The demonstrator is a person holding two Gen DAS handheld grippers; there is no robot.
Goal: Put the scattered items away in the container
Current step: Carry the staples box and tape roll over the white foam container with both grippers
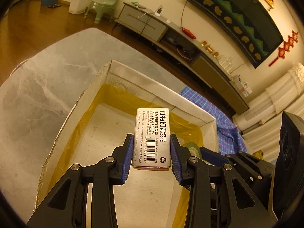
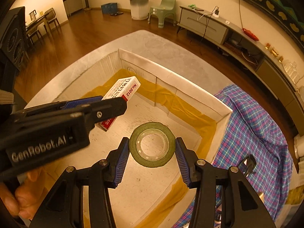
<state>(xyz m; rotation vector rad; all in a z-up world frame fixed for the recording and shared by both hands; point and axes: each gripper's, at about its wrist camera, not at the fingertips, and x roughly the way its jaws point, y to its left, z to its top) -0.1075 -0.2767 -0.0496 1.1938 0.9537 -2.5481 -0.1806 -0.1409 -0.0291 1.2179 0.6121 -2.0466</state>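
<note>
A: What is held by the left gripper (image 1: 151,156)?
B: A staples box (image 1: 152,136) is clamped between its blue pads, above the open cardboard box (image 1: 190,102).
A: And the right gripper (image 2: 152,154)?
B: A green tape roll (image 2: 152,144) is gripped, over the near right of the box floor. A plaid cloth (image 2: 252,125) lies right.
</note>
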